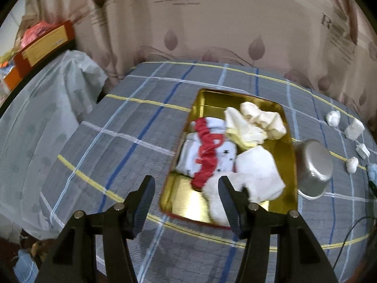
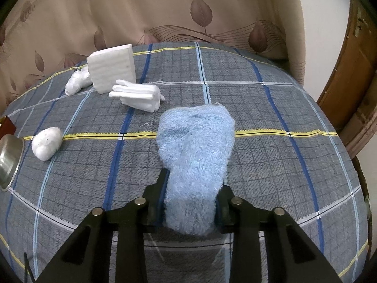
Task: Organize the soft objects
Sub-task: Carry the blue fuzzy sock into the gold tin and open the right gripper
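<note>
Left wrist view: left gripper (image 1: pixel 186 188) spread wide, empty, above the gold tray's (image 1: pixel 289 155) near edge, cloths heaped inside; right wrist view: right gripper (image 2: pixel 191 188) clamped on blue towel (image 2: pixel 195 146), which extends forward over the plaid bedcover (image 2: pixel 271 122).

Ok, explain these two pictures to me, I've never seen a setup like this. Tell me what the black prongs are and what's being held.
A person holds a two-finger claw in each hand, and a camera on each looks along its fingers. The left view shows the left claw open over a gold tray of white, cream and red cloths on a plaid cloth; a metal bowl lies beside the tray. In the right view, the right claw is shut on a blue fluffy cloth. Nearby lie a white foam block, a cotton ball and other white pieces.
</note>
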A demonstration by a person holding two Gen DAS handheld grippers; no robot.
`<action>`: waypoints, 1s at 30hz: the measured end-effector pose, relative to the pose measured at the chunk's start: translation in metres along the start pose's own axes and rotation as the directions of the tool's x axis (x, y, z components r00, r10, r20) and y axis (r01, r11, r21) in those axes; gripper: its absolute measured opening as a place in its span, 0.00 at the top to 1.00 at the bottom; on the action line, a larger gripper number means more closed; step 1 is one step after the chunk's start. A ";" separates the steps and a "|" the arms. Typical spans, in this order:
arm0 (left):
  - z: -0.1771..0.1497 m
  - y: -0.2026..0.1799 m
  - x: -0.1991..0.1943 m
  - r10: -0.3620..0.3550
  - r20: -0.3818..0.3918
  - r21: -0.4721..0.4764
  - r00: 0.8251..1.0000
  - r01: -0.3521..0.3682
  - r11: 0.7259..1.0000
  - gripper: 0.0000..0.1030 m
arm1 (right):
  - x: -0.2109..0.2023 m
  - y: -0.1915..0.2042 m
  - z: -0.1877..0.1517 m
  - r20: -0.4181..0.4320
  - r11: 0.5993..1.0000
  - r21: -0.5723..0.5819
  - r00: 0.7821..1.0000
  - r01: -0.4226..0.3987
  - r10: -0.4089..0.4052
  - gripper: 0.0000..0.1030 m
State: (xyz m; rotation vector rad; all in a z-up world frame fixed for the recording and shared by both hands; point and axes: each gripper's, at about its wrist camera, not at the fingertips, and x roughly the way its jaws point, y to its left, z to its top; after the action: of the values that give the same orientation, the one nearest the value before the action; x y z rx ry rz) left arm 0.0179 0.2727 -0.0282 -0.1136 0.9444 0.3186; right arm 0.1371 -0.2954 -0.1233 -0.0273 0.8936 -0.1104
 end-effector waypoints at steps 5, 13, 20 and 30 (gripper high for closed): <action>-0.012 0.012 0.001 0.054 0.032 -0.032 0.998 -0.053 0.998 0.45 | -0.005 0.009 -0.001 0.006 0.999 -0.004 0.999 0.041 -0.041 0.80; -0.023 0.030 0.002 0.051 0.047 -0.084 0.998 -0.047 0.995 0.45 | -0.041 0.027 0.007 0.038 1.000 0.025 0.999 0.013 -0.014 0.81; -0.022 0.047 -0.005 0.087 0.063 -0.128 0.994 -0.079 0.989 0.45 | -0.079 0.074 0.017 0.079 0.997 -0.025 0.994 -0.079 0.080 0.81; -0.021 0.080 -0.016 0.113 0.033 -0.201 0.993 -0.104 0.974 0.45 | -0.104 0.208 0.017 0.045 0.934 -0.227 0.955 -0.277 0.294 0.81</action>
State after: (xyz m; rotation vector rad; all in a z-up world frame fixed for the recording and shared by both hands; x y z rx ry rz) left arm -0.0324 0.3397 -0.0240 -0.2381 0.8747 0.5147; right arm 0.1035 -0.0778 -0.0463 -0.1057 0.8195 0.2607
